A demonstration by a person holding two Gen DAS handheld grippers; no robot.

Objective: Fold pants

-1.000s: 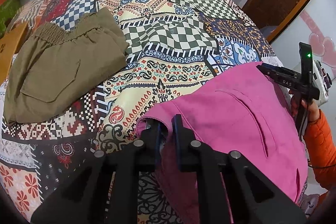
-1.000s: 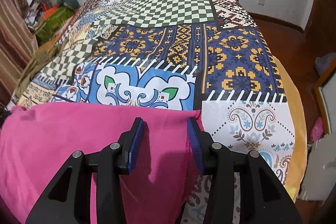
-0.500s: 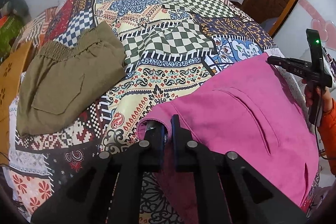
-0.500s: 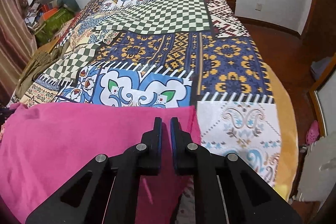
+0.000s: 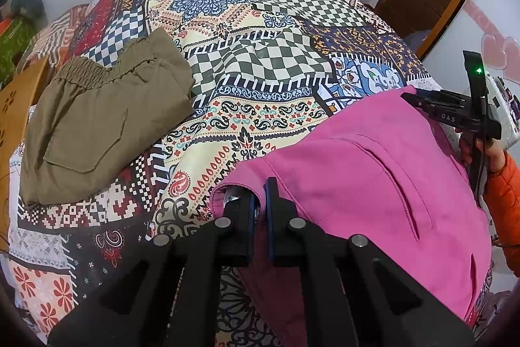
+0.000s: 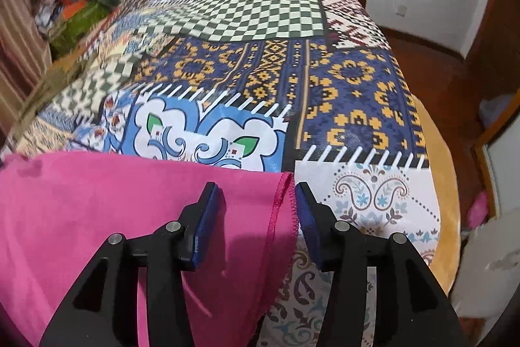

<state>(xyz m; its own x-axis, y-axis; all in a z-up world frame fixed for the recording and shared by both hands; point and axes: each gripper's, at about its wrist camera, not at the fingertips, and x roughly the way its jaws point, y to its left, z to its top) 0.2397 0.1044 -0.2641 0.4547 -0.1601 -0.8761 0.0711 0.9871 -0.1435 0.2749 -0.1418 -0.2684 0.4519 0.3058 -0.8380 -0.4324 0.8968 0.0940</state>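
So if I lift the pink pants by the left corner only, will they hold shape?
Probably not. The pink pants drape over the bed edge, so likely floppy. The right gripper is open, so that hem would probably sag. Seems light.

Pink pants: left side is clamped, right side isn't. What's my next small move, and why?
Probably close the right gripper on the hem. Its jaws stand open around the stitched edge of the pink pants, gripping nothing, while the left gripper is shut on the opposite corner. With both ends held, the pants could be lifted off the bedspread for the fold.
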